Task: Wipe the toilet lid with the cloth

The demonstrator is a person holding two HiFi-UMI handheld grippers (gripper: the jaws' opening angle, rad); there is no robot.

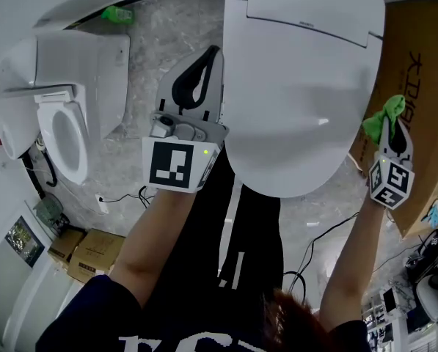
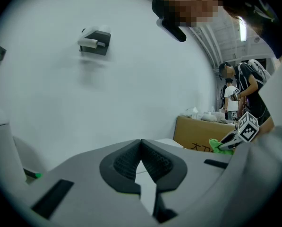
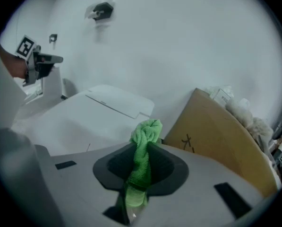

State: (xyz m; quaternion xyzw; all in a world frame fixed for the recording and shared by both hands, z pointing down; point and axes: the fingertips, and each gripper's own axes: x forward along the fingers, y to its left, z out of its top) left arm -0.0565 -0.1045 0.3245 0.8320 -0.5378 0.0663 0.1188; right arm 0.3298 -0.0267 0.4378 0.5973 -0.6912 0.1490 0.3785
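The white toilet lid [image 1: 299, 86] is closed and fills the upper middle of the head view. My right gripper [image 1: 396, 129] hangs off the lid's right edge, shut on a bunched green cloth [image 1: 384, 116]. In the right gripper view the cloth [image 3: 143, 162] stands pinched between the jaws and pokes up past them, with the lid [image 3: 84, 119] to the left and below. My left gripper [image 1: 211, 56] is beside the lid's left edge. It is shut with nothing in it, and its pads [image 2: 152, 162] meet at the tips.
A cardboard box [image 1: 417, 79] stands right of the toilet, close to my right gripper. A second toilet [image 1: 64, 130] with its seat showing is at the left. Cables [image 1: 318, 244] lie on the marbled floor. Small cartons [image 1: 94, 251] sit at lower left. People stand far off [image 2: 247, 91].
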